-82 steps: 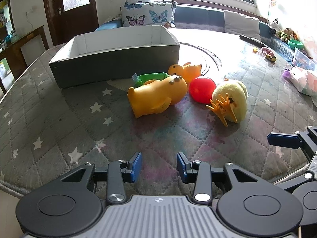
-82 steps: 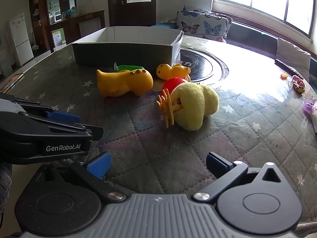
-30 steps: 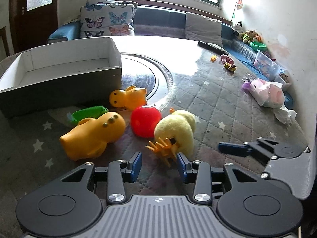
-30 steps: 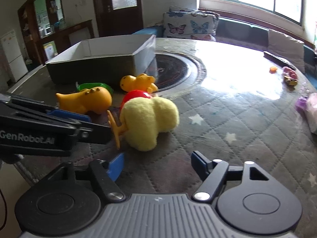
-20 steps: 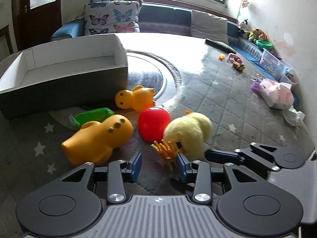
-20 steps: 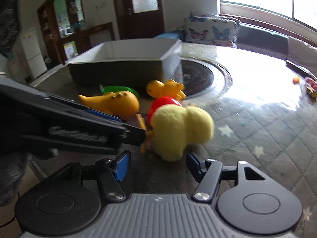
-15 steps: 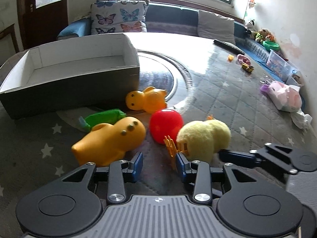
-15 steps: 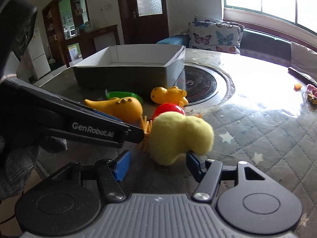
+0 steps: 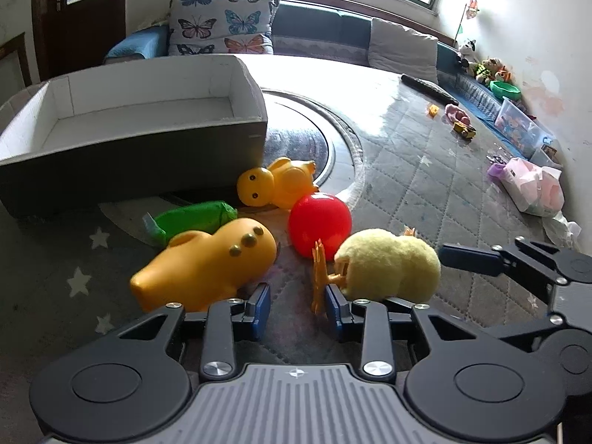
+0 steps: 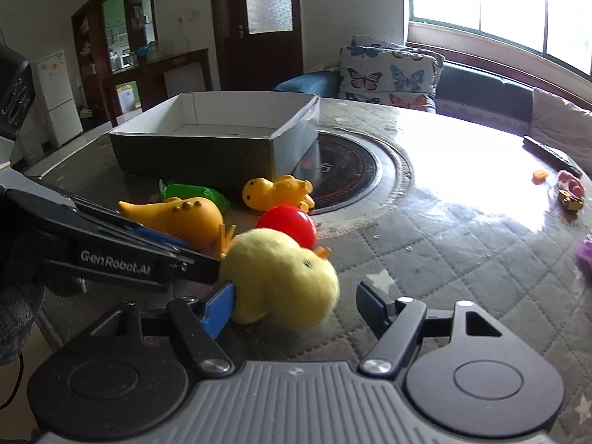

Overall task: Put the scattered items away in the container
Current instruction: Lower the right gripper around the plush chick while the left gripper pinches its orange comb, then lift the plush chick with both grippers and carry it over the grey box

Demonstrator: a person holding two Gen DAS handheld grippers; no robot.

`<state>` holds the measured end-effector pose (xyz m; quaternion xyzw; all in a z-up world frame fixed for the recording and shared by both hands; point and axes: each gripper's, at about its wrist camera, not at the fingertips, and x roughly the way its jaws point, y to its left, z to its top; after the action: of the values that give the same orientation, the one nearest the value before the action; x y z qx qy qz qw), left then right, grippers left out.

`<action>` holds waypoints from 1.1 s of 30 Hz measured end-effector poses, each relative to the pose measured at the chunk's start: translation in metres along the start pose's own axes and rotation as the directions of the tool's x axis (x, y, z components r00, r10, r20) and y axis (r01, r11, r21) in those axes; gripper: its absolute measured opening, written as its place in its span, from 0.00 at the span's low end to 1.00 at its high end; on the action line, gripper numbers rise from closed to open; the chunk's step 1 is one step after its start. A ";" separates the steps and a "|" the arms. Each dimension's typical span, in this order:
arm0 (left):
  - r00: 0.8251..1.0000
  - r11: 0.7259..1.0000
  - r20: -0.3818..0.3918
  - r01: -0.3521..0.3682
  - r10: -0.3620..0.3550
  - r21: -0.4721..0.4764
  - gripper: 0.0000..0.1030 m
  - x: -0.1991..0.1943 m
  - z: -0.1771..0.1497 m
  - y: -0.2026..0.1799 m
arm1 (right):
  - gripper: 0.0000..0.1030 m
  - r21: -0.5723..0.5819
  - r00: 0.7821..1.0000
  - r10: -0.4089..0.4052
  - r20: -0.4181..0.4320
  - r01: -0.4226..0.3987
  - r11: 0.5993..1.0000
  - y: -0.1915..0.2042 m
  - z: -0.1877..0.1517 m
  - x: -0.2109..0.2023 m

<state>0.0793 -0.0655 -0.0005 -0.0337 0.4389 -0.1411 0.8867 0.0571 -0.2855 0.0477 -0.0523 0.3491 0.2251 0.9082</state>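
A yellow plush chick (image 10: 281, 277) lies on the quilted table between the open jaws of my right gripper (image 10: 296, 307); it also shows in the left wrist view (image 9: 388, 262). My left gripper (image 9: 298, 305) is open and empty, its tips by the chick's orange feet (image 9: 319, 277) and an orange rubber animal (image 9: 211, 262). Behind lie a red ball (image 9: 320, 224), a small yellow rubber duck (image 9: 277, 183) and a green toy (image 9: 192, 214). The grey open box (image 9: 129, 137) stands at the back left, empty inside.
A round dark inset (image 9: 314, 140) sits mid-table beside the box. Small toys (image 9: 458, 118), a pink bag (image 9: 532, 188) and a remote (image 9: 425, 87) lie at the far right. The table's near edge is just below both grippers.
Both grippers have moved forward toward the toys. My right gripper's open jaws now straddle the plush chick, which has turned a little. My left gripper's tips are closer to the chick's feet.
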 end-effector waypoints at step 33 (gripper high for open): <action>0.983 0.983 0.018 0.182 -0.181 -0.021 0.20 0.007 0.030 0.010 | 0.58 0.050 0.998 0.057 -0.036 -0.056 0.997 -0.005 -0.005 0.015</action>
<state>0.1094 -0.0597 0.0108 -0.0845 0.4286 -0.2162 0.8732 0.0663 -0.2851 0.0338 -0.0243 0.3729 0.2410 0.8957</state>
